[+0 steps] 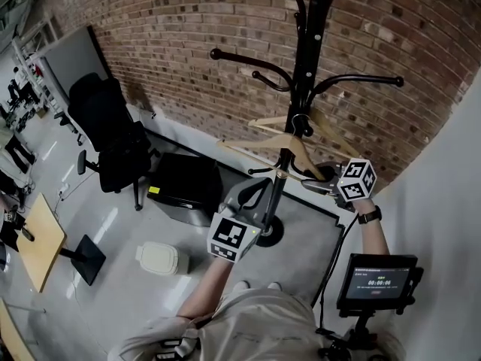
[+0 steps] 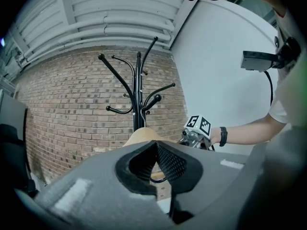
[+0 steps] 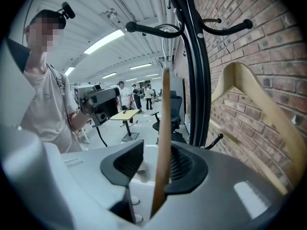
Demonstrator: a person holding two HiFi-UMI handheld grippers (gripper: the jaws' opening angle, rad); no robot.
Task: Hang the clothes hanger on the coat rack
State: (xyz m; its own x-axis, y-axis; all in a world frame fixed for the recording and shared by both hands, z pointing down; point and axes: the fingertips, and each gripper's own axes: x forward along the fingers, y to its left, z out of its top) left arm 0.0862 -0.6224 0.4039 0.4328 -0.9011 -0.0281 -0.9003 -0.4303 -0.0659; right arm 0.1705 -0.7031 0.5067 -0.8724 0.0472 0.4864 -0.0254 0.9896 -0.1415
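Observation:
The black coat rack (image 1: 304, 89) stands before the brick wall. Wooden hangers (image 1: 289, 143) hang low on its pole. My right gripper (image 1: 312, 185) is at the lower hanger's right end. In the right gripper view the hanger's thin wooden bar (image 3: 164, 119) runs upright between the jaws of that gripper (image 3: 156, 159). The bar leans on the right pad, with a gap to the left pad, so the jaws are open. Its curved shoulder (image 3: 249, 90) rises at the right. My left gripper (image 1: 259, 190) is level near the pole, shut with nothing in it (image 2: 154, 145); the hanger's top (image 2: 141, 135) shows just past it.
A black office chair (image 1: 113, 141), a black box (image 1: 184, 183) and a white container (image 1: 161, 258) sit on the floor to the left. A small monitor on a stand (image 1: 379, 277) is near my right arm. A white wall runs along the right.

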